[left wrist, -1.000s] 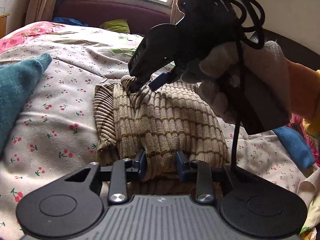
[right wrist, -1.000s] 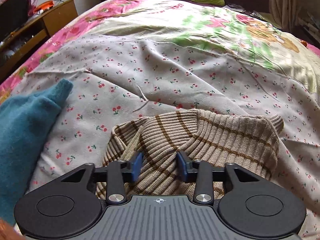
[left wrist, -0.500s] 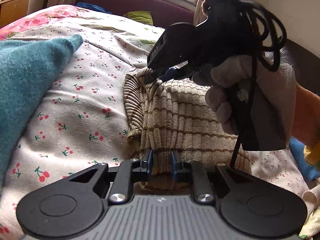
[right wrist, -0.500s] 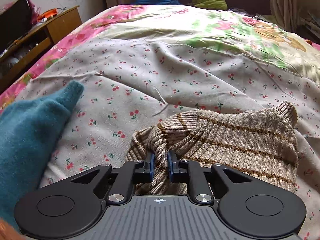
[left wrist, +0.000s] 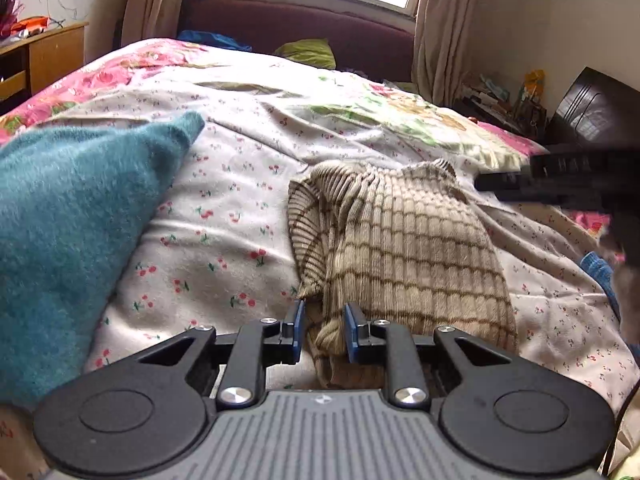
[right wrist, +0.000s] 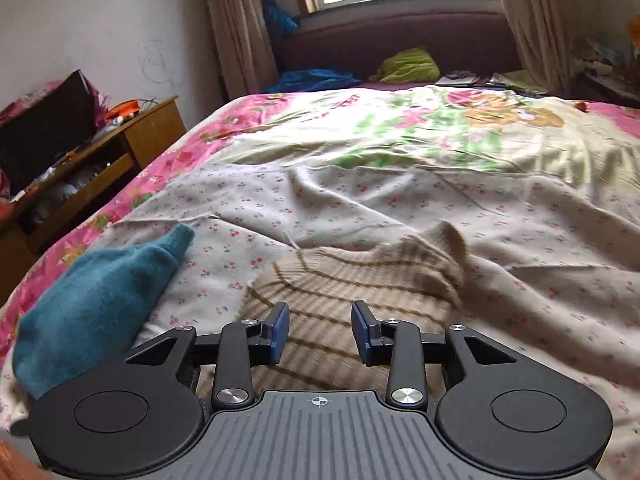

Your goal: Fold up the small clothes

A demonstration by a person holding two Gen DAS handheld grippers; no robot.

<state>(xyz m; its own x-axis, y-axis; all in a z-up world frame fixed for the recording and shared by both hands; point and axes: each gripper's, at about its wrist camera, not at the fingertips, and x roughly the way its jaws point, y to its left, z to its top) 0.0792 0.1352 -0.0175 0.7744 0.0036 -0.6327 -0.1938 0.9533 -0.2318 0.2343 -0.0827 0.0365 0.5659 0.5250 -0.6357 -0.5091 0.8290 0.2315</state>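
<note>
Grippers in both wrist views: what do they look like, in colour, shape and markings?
Both match. The left gripper and the right gripper have black linkage arms with silver pivot screws, two round black discs at the sides, and a grey ribbed centre plate with a small crosshair mark. The jaws carry blue pads. In the left wrist view the right gripper shows side-on, black and blurred.

Both wrist views low over bed [left wrist: 248,216]

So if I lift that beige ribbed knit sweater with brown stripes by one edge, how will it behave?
The beige ribbed knit sweater with brown stripes will likely droop: it already lies in soft folds. Probably light, grippy ribs. The left gripper pinches a bunched edge, so layers may unfold.
</note>
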